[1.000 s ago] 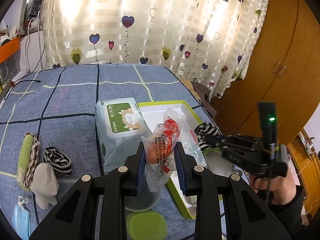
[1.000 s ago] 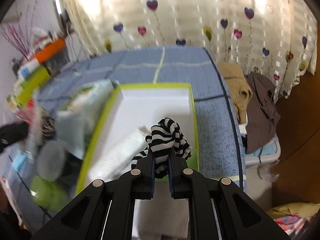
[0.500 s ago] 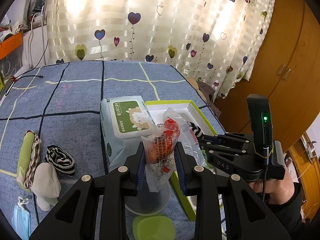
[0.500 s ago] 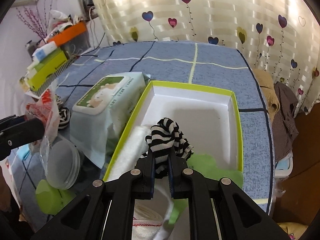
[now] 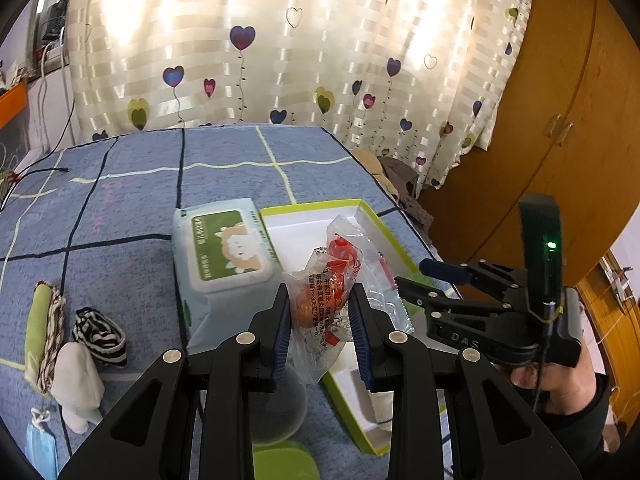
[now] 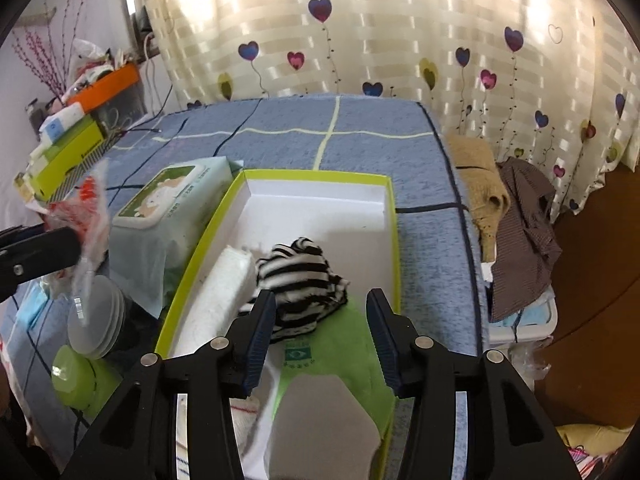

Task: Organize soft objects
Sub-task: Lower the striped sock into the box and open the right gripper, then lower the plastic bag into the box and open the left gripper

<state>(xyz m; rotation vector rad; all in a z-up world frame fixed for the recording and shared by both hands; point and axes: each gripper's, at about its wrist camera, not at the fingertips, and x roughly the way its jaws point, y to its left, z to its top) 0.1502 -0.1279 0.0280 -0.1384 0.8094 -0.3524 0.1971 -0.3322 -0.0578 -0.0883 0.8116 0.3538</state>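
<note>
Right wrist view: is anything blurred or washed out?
Right wrist view: the crinkly red-and-clear plastic packet at the left edge is motion-smeared; the black-and-white striped sock in the green-rimmed white box is sharp. Both views: the backlit heart-print curtain glares.

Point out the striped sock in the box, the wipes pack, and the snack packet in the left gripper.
striped sock [image 6: 300, 280], right wrist view, middle of the bundle.
wipes pack [image 5: 230, 246], left wrist view, green lid label.
snack packet [image 5: 324, 296], left wrist view, printed middle between the pads.
</note>
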